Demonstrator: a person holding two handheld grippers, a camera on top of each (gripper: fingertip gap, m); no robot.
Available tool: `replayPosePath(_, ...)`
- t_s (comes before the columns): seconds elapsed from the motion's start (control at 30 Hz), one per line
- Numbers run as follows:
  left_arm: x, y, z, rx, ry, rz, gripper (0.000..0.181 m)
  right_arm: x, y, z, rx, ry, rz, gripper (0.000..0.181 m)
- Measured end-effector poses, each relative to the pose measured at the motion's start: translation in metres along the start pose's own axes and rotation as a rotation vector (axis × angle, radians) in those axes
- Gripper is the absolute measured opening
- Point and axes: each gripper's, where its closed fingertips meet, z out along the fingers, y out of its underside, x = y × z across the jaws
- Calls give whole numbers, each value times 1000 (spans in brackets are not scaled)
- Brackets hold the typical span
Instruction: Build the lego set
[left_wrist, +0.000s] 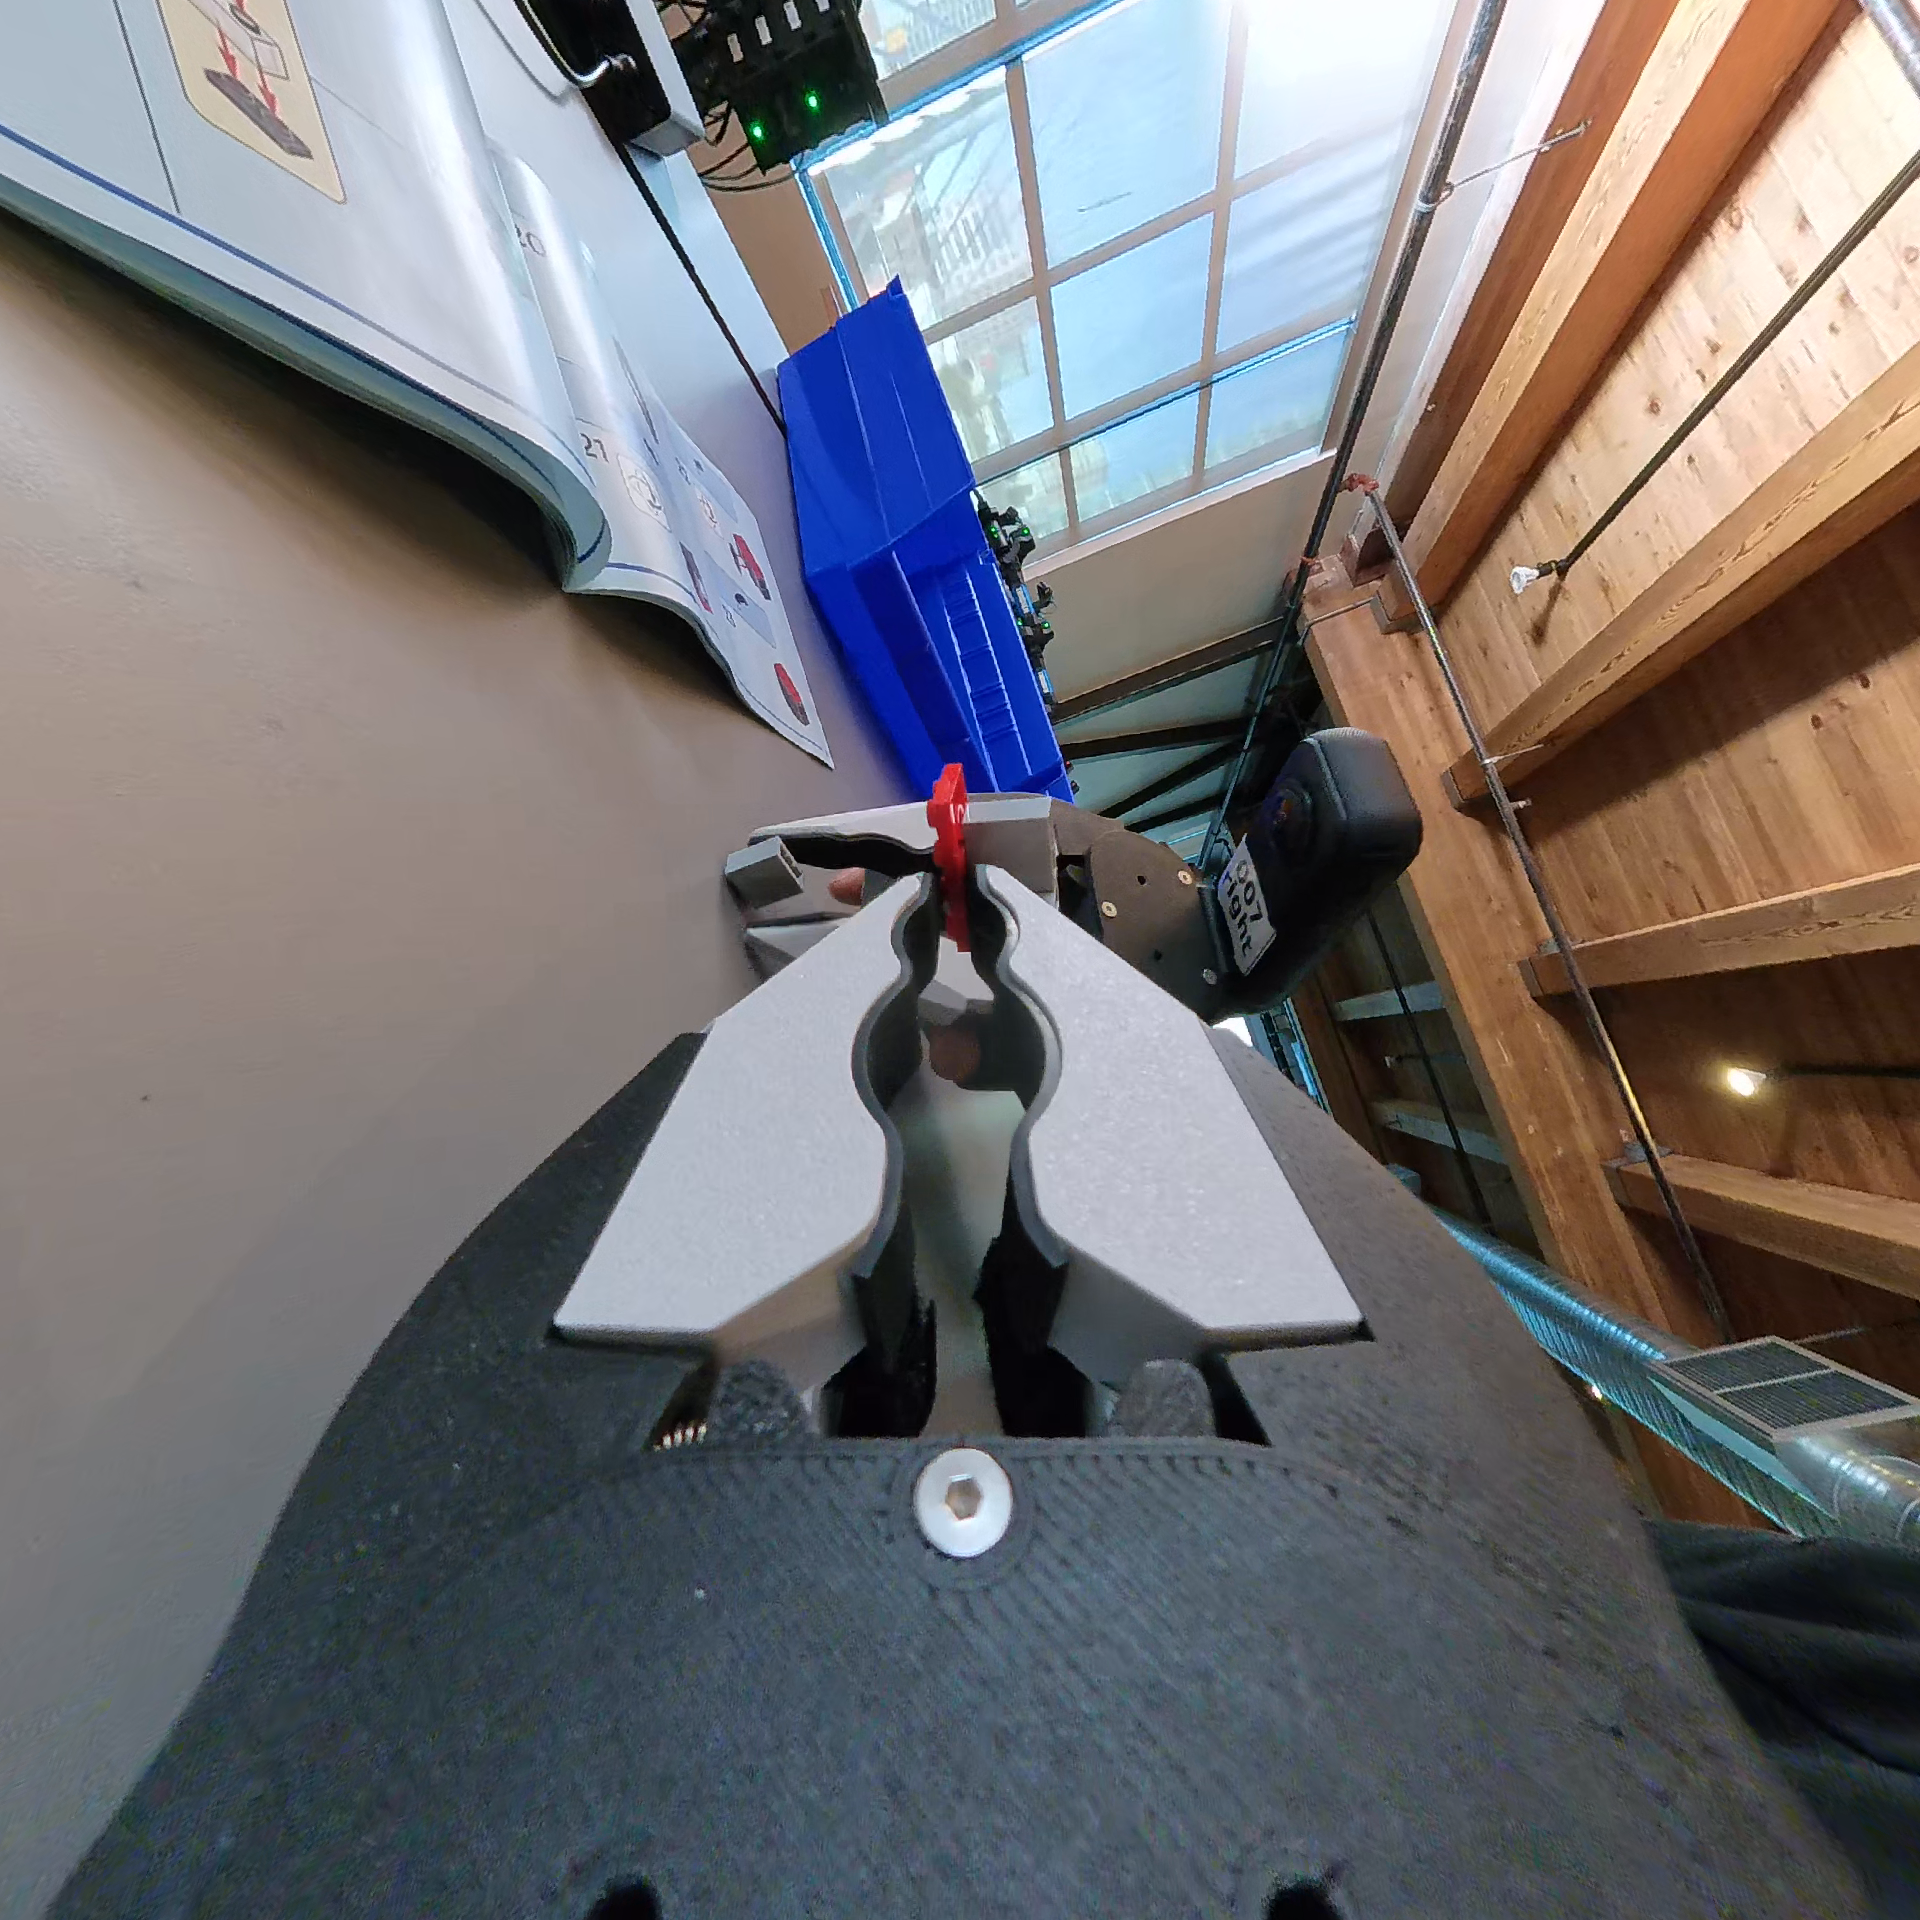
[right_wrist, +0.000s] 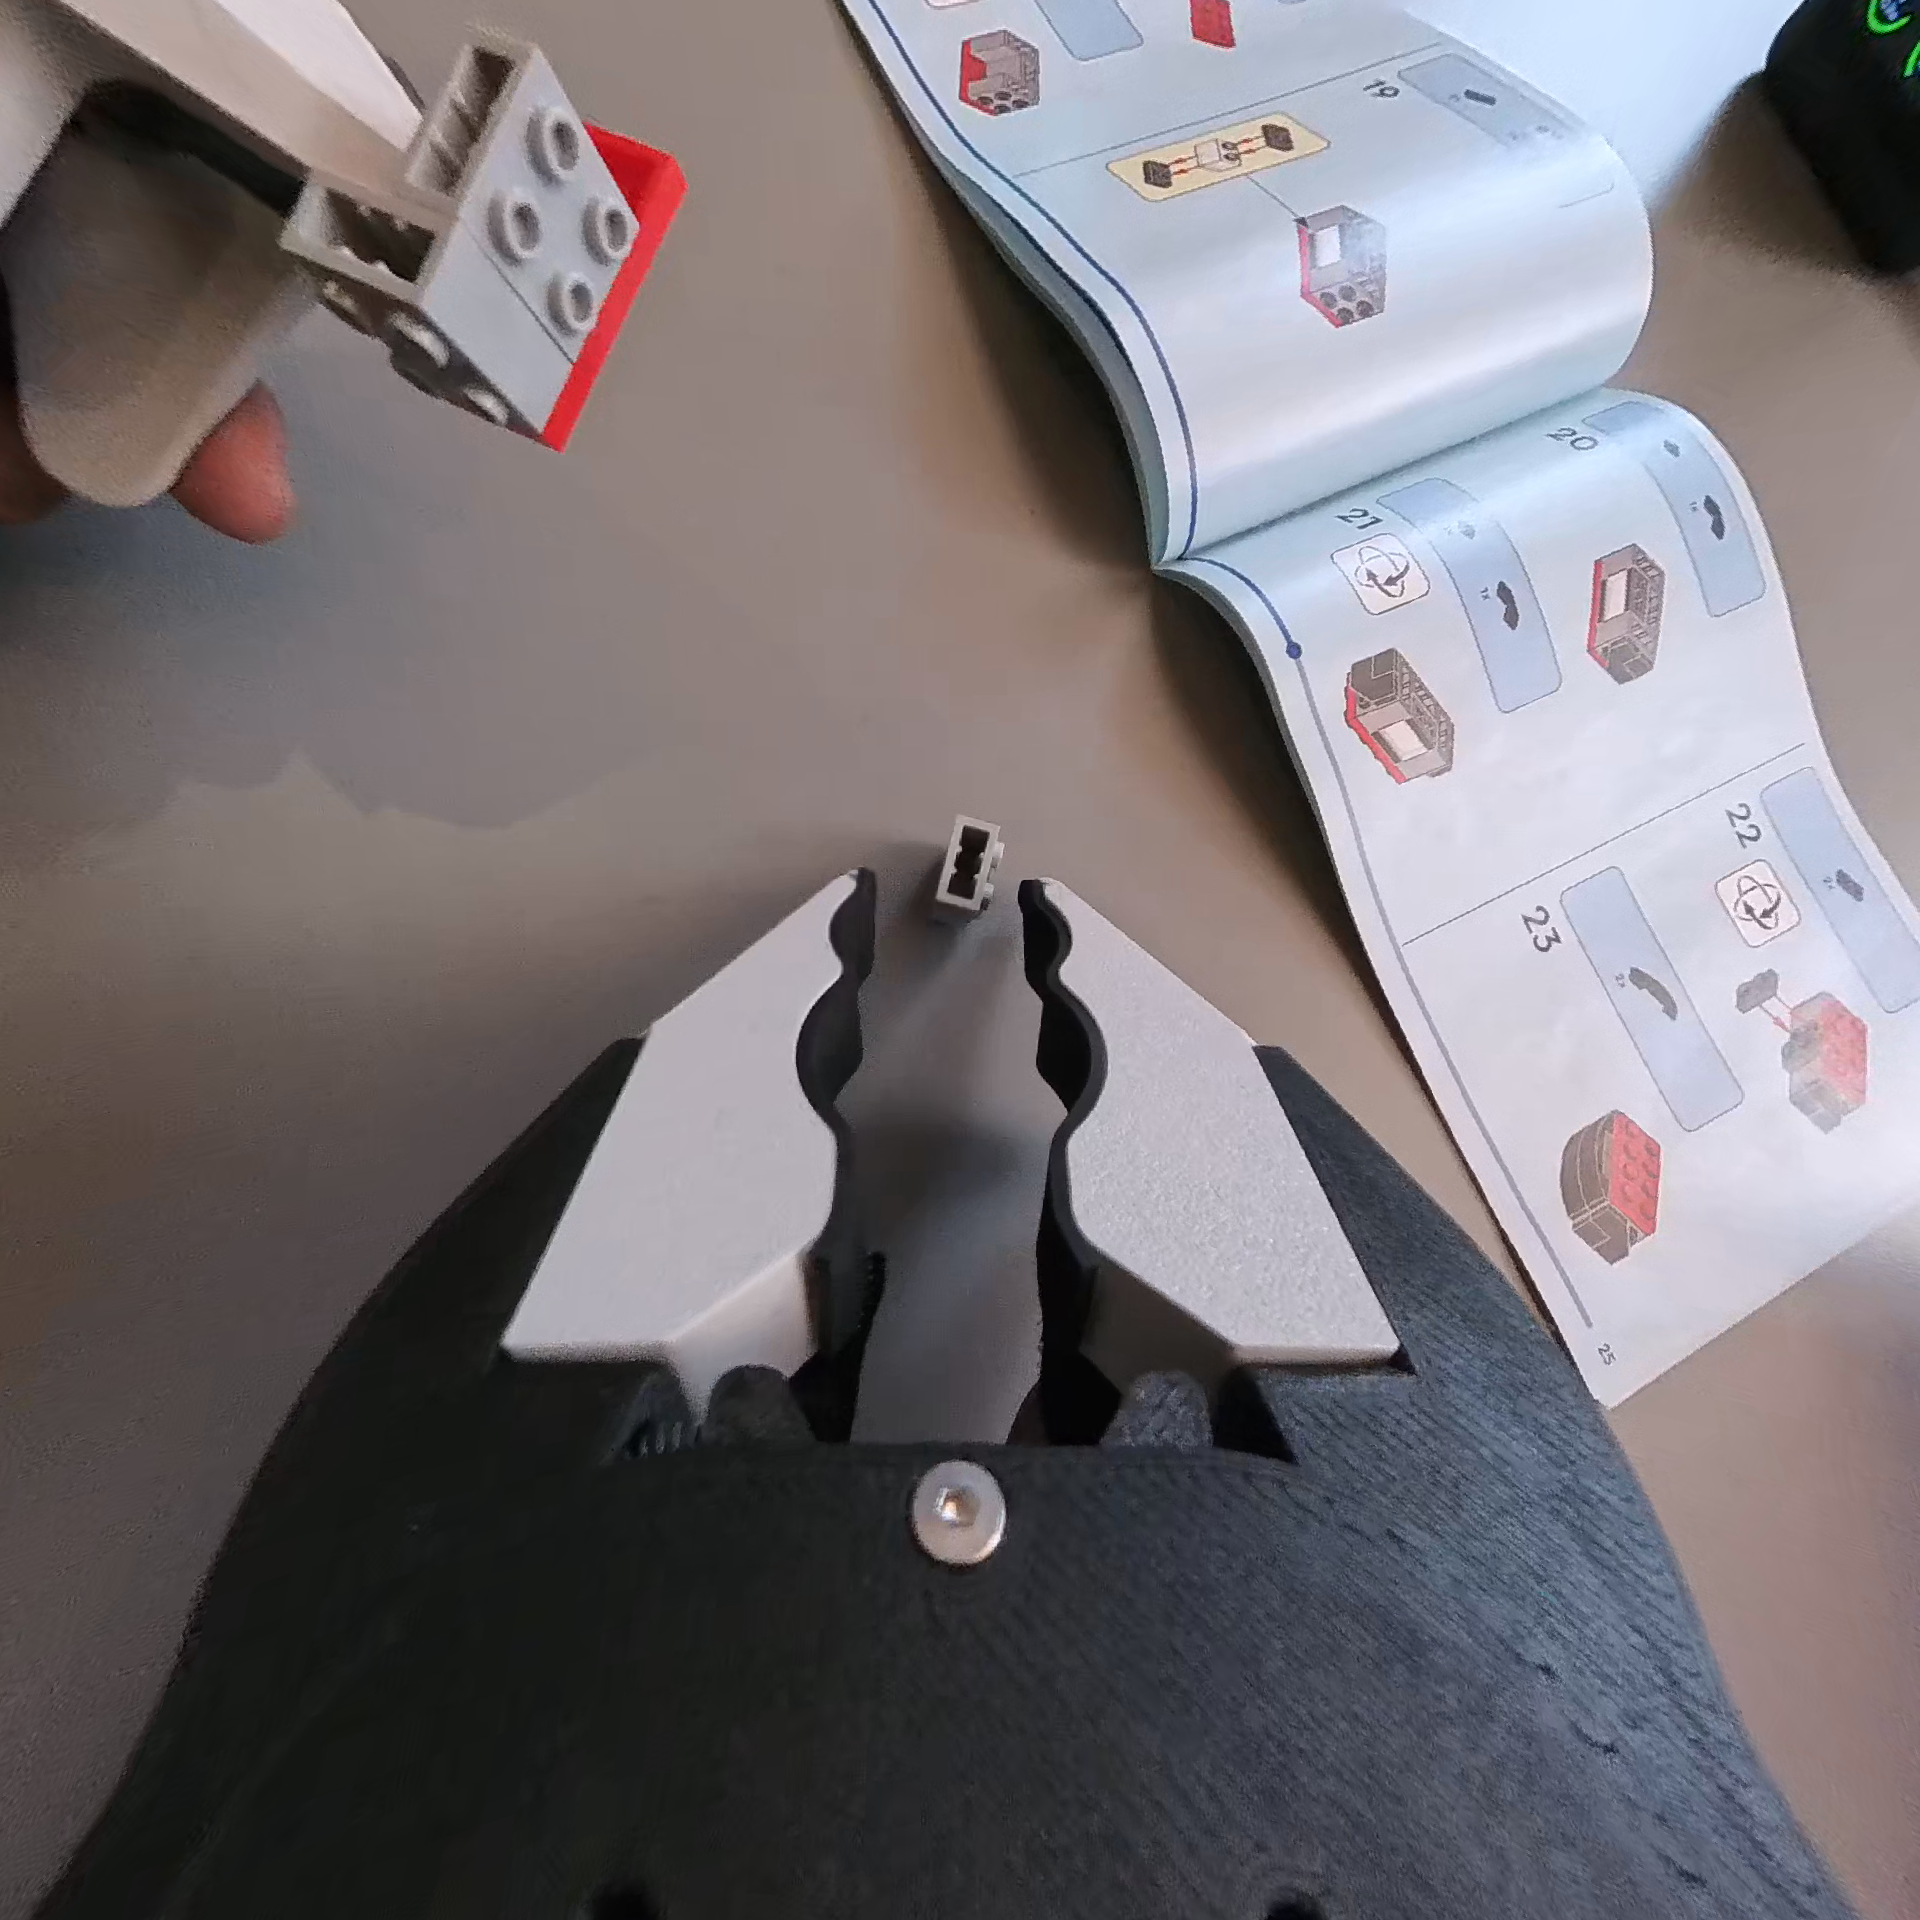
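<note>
The left gripper (left_wrist: 951, 894) pinches the red-and-grey assembly (right_wrist: 520, 260), seen at upper left of the right wrist view; in its own view only a red edge shows between the tips. The right gripper (right_wrist: 945, 883) stands open around a small grey brick (right_wrist: 968, 868) on the table (right_wrist: 623, 675). The booklet (right_wrist: 1455, 623) runs off the frame at right.

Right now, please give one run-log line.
left tongs: shut on red-grey assembly | right tongs: open around small grey brick | table
</note>
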Motion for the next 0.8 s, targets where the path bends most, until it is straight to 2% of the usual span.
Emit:
replayPosePath(0.2,0,1,0,-8,0,3,4,1,-7,-4,24,-16,7,27)
replayPosePath(0.3,1,2,1,-13,2,5,4,2,-6,-2,12,-3,-15,10)
replayPosePath(0.47,5,9,3,-53,19,30,4,6,-7,-7,37,9,-80,10)
replayPosePath(0.6,11,23,6,-137,16,136,4,5,-27,-38,163,29,-213,10)
replayPosePath(0.8,16,39,11,-225,9,249,4,-28,-72,-95,383,-23,-455,10)
